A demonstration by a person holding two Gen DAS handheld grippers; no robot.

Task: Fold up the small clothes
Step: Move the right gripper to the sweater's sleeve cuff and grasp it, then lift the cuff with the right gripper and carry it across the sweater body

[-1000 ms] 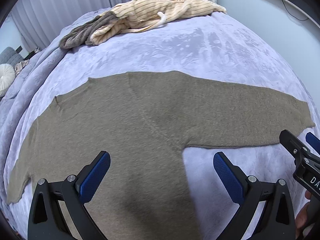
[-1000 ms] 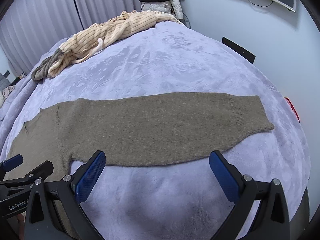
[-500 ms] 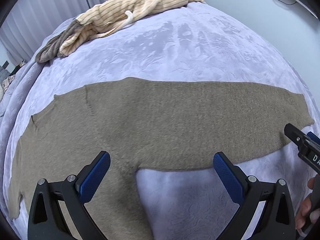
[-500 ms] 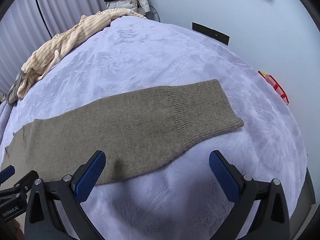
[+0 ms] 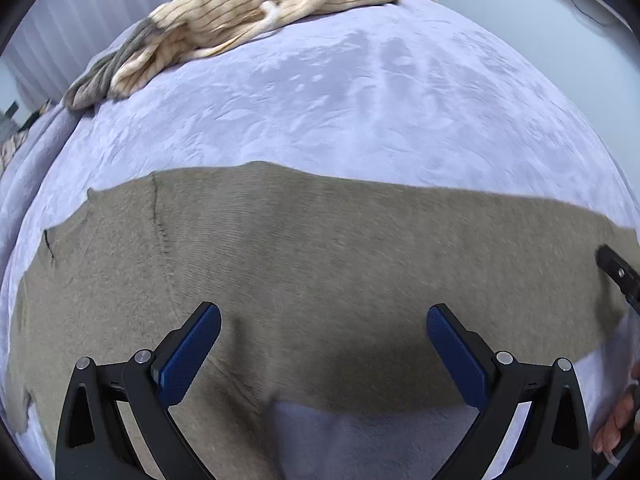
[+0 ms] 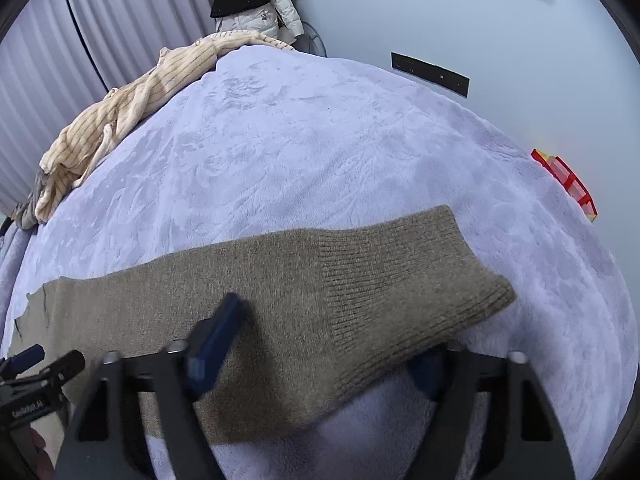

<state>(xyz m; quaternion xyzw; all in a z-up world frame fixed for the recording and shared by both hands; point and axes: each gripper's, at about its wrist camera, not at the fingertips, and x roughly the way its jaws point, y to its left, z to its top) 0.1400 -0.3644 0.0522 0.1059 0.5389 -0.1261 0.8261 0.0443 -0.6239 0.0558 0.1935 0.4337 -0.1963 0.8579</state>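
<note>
A brown knit sweater (image 5: 320, 260) lies flat on the lavender bed cover (image 5: 360, 100). My left gripper (image 5: 324, 320) hangs open just above it, near where the sleeve meets the body, with nothing gripped. In the right wrist view the sleeve (image 6: 320, 272) ends in a ribbed cuff (image 6: 420, 276). My right gripper (image 6: 324, 354) straddles the sleeve's near edge and its jaws are closing. One blue finger (image 6: 218, 336) sits blurred over the knit, and the other is mostly hidden behind the sleeve's edge. The fabric lies between them, and I see no pinch on it.
A cream striped garment (image 5: 260, 4) with a grey piece lies bunched at the bed's far side. Beyond the bed are curtains, a pale jacket (image 6: 252, 4), a black strip (image 6: 430, 73) on the wall and a red object (image 6: 568, 180) past the right edge.
Both grippers have slid right along the sleeve and come lower. The right one's fingers were wide apart before the cuff; they now straddle the sleeve and have narrowed.
</note>
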